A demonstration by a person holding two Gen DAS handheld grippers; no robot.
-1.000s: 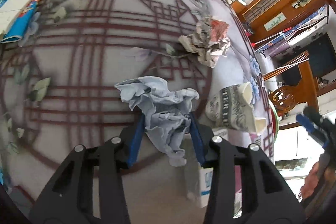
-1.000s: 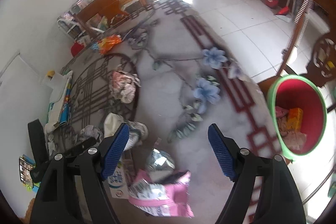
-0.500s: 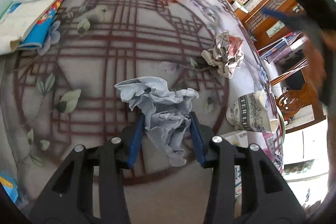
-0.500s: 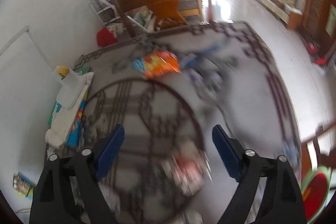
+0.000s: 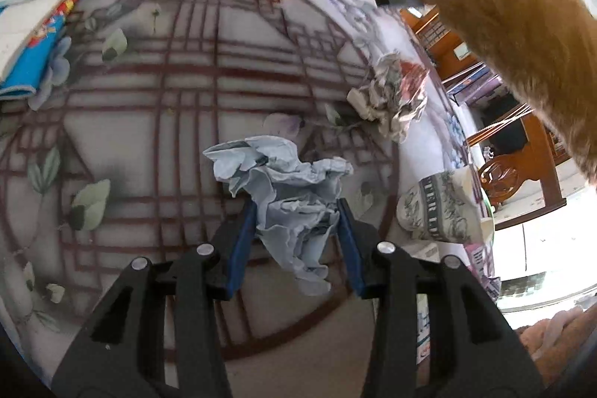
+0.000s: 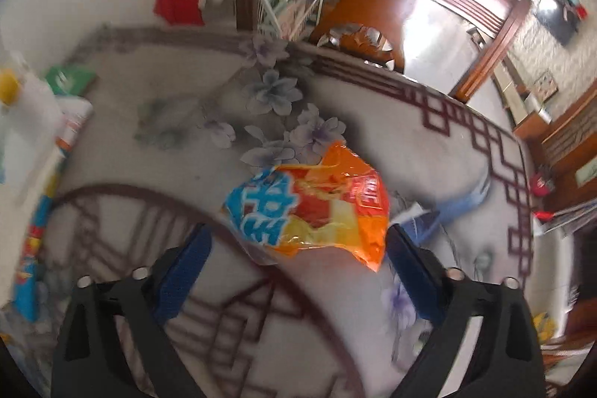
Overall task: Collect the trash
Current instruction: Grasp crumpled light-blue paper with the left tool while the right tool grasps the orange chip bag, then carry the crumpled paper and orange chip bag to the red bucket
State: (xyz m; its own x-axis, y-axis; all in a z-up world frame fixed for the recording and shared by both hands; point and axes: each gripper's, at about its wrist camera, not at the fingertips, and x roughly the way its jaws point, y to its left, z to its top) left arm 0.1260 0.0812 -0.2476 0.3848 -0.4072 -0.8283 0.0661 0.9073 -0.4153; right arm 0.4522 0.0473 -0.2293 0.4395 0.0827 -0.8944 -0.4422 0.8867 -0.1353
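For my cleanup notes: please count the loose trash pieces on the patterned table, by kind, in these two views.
Crumpled paper: 2, pale blue wad, printed wad
Snack wrapper: 1, orange wrapper
Paper cup: 1, patterned cup
Total: 4

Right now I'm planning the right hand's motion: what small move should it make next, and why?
Probably lower the right gripper a little further. Its jaws are closing, the orange snack bag lies between them on the table, and the pads don't press on it yet.

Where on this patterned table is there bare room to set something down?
The patterned table is bare between the stacked papers and the pale blue crumpled paper in the left gripper. It is crowded around the crumpled newspaper ball and the printed paper cup.
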